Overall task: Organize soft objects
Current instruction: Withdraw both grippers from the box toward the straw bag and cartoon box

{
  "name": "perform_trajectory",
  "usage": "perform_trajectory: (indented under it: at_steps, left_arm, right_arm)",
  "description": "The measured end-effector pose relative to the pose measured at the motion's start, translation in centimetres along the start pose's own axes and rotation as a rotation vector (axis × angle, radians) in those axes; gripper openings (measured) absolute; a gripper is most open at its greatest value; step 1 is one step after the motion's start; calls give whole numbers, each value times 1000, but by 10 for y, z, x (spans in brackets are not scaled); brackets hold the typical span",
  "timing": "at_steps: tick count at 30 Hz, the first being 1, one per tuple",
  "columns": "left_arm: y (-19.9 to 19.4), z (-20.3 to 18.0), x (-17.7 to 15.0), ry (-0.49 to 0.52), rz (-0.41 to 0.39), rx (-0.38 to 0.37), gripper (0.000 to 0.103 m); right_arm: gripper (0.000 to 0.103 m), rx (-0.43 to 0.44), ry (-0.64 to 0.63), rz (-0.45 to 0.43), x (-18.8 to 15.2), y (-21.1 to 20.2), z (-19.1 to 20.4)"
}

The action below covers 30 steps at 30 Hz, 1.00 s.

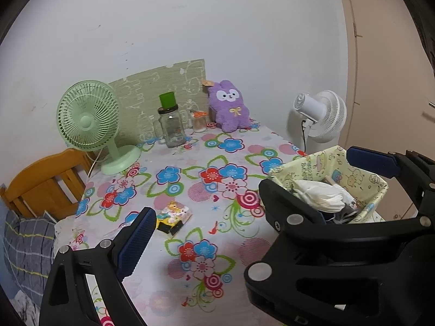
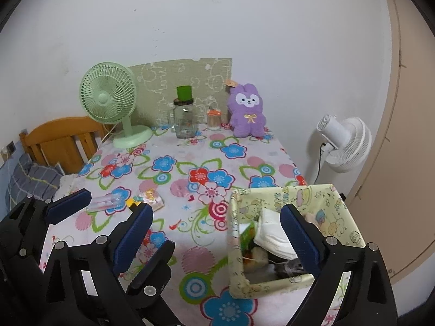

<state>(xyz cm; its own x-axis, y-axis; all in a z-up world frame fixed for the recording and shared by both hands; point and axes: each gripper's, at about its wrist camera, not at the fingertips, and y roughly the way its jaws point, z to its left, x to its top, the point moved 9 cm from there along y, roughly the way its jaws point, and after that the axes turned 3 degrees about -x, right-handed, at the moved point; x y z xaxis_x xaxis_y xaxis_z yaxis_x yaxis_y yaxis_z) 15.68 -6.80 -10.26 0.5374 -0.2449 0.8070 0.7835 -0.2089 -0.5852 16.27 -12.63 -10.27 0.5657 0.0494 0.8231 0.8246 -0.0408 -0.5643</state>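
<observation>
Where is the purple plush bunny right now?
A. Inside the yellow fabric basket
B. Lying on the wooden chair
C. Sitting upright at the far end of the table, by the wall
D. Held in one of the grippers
C. The bunny sits upright at the far edge of the table against the wall, well away from the basket.

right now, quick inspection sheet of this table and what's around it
surface: table under a floral cloth
job's things: purple plush upright at the wall; fabric basket holding soft items
clutter: green fan, glass jar, small packet
grippers: left gripper open, empty; right gripper open, empty
cables: black cord from white fan
surroundings: wooden chair, white wall
</observation>
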Motion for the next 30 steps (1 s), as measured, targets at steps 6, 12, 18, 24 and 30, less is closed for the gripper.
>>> perform_trajectory:
  at_steps: [6, 12, 18, 24, 30]
  left_arm:
    - [4, 21, -3, -21, 7, 25, 96]
    - [10, 39, -7, -27, 13, 42, 96]
    - [18, 54, -9, -38, 22, 44, 96]
    - [25, 70, -15, -53, 37, 63, 97]
    - [33, 86, -21, -71, 49, 70, 97]
  right_arm:
    - [98, 13, -23, 1, 4, 9, 19]
    - [101, 35, -29, 12, 6, 22, 37]
    - [103, 56, -27, 14, 7, 33, 53]
    - [103, 78, -38, 48, 7, 49, 70]
    - [103, 109, -40, 66, 5, 64, 87]
